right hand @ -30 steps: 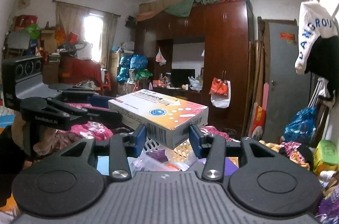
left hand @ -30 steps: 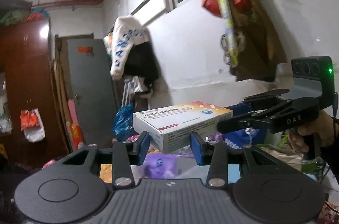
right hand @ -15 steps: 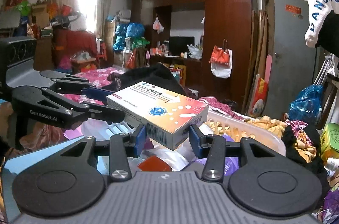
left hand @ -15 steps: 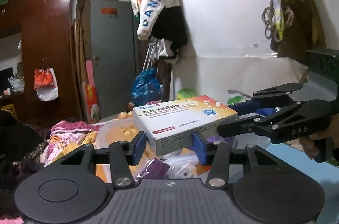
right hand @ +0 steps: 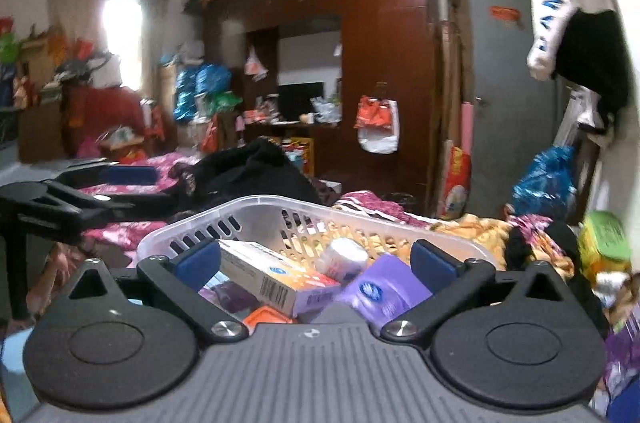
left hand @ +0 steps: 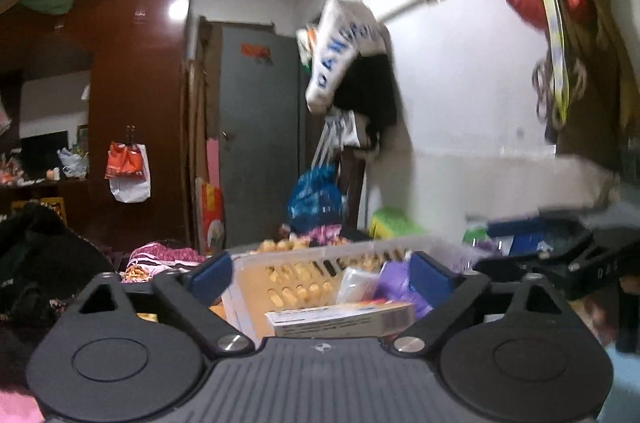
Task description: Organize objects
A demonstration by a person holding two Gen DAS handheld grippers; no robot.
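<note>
A white and orange medicine box lies in the clear plastic basket, loose, with no pad touching it. My right gripper hangs just over the basket with its jaws opening wide, the box below and between its fingers. My left gripper is at the other side, its jaws also opening, and the same box lies flat under them. Each gripper shows in the other's view: the left gripper at the left, the right gripper, blurred, at the right.
The basket also holds a purple packet, a small white tub and an orange item. Clothes and bedding are heaped around it. A brown wardrobe and a grey door stand behind.
Both grippers held the medicine box between them in the air; now both have opened wide and the box has dropped into the basket. Both hands have sunk toward the basket.
</note>
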